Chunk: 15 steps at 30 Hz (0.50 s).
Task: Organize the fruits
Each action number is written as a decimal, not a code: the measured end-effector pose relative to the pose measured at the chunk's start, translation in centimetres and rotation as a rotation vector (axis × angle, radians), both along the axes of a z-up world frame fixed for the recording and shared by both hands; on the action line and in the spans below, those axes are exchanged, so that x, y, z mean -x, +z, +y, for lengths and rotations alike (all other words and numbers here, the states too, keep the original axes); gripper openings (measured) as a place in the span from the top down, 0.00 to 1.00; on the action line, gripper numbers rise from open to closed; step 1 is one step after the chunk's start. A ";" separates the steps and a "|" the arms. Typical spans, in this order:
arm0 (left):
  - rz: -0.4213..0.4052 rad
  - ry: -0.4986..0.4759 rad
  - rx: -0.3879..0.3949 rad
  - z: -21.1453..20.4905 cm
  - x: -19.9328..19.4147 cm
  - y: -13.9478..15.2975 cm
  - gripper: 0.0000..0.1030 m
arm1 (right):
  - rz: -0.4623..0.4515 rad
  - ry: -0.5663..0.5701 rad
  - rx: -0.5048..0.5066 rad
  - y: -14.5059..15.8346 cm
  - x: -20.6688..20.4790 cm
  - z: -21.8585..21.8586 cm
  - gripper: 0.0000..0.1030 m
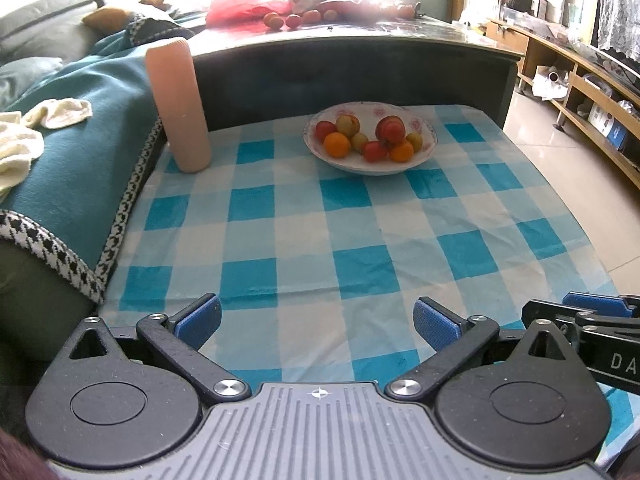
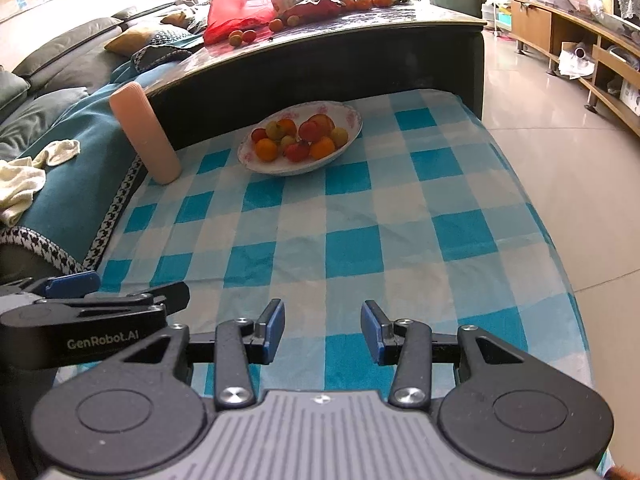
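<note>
Near: left gripper (image 1: 318,322) & right gripper (image 2: 323,331), fingers apart, nothing held, low over checked desk (image 1: 304,240), aimed at fruit, prob. staged for reach | Mid: pink cylinder (image 1: 178,104) upright, far-left | Far: fruit (image 1: 368,138) heaped in shallow bowl (image 1: 316,148); oval, long axis runs left-right.

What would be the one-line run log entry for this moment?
left gripper open | right gripper open | fruits in bowl | nothing held

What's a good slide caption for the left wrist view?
Open left claw over checked cloth, facing a fruit bowl.
</note>
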<state>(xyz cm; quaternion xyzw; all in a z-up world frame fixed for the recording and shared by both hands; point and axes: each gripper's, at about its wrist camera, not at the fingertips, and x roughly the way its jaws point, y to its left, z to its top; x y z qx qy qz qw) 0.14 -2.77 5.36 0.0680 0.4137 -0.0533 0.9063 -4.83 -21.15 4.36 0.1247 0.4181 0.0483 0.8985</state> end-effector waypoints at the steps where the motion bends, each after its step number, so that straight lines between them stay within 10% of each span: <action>1: 0.001 0.000 0.001 0.0 0.1 0.0 0.00 | -0.002 -0.001 0.000 0.0 0.1 0.1 0.45; 15: 0.006 -0.003 0.014 -0.1 1.5 -0.3 0.00 | 0.010 0.020 0.009 -0.5 0.9 0.9 0.45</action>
